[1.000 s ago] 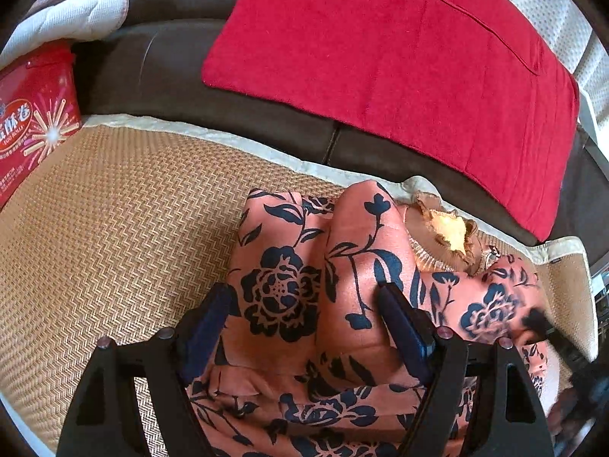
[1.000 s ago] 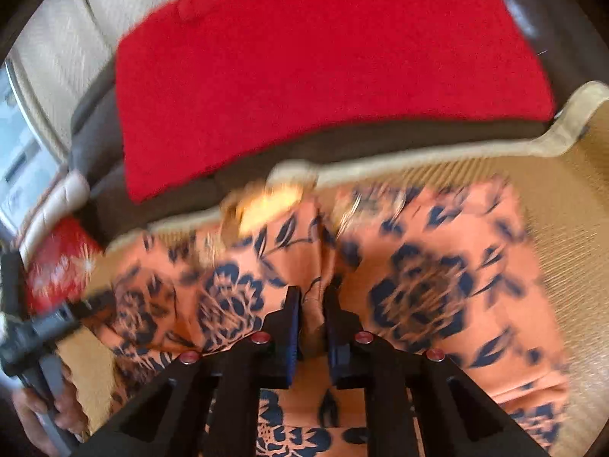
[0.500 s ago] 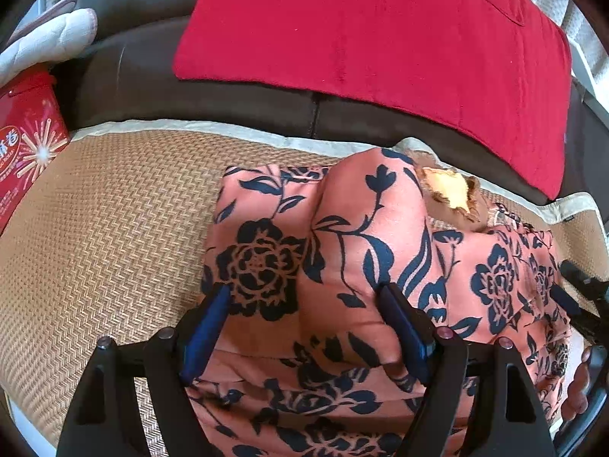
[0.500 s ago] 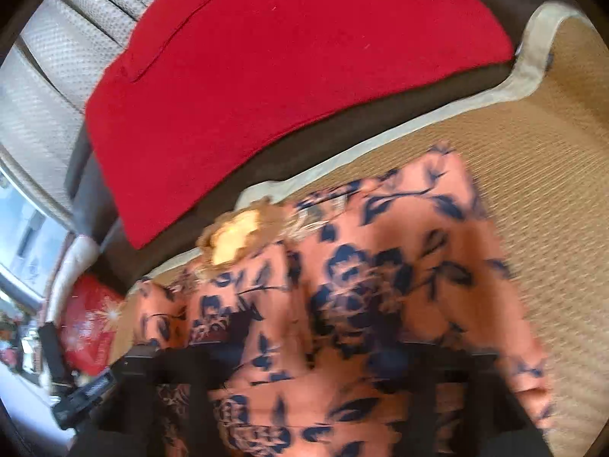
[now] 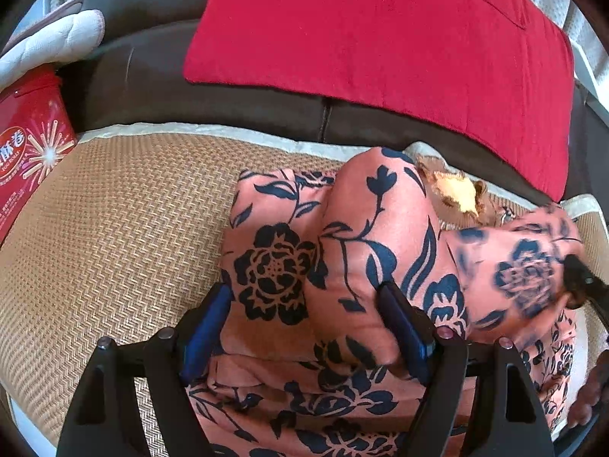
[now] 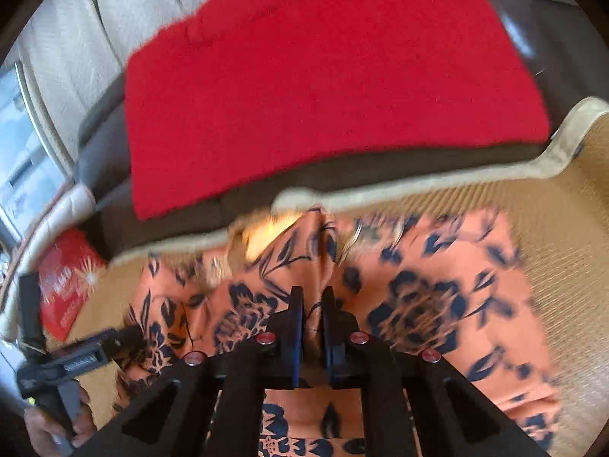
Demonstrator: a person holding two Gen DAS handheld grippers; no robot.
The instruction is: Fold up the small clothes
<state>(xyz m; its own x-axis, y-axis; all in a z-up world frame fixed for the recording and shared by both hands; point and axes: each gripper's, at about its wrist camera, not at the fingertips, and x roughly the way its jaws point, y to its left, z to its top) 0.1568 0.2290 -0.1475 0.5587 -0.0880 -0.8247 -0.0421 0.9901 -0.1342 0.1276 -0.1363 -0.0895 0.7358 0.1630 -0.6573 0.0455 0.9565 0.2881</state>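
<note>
The right gripper (image 6: 312, 314) has just been closing, and its jaws now stand almost together with a pinched ridge of the floral garment (image 6: 411, 304) caught between the blue pads – the cloth rises in a narrow pleat straight ahead of the fingertips and runs on toward the mat's far edge. The left gripper (image 5: 304, 320) sits wide, its two blue fingers (image 5: 207, 320) straddling a rounded hump of the same garment (image 5: 365, 236) rather than pressing on it; the left one lies at the garment's left border, over the woven mat (image 5: 114, 228), the right one against the flank of the hump.

From the fingers outward, the garment lies spread across the mat with its long axis running side to side between the two hands, a flat folded panel to the left of the hump and looser, bunched cloth to the right, where the right gripper shows at the frame edge. A yellow-brown trim (image 5: 456, 190) peeks out at the far edge, near the mat's pale border.

The coming move looks to turn on this: the right hand holds the middle ridge, the left hand is nearer the garment's left panel, so a fold would likely carry cloth across that side-to-side axis – judged only from how things lie. Beyond stand a dark sofa back with a red cloth (image 5: 380, 30) and a red tin (image 5: 26, 152) at far left.
</note>
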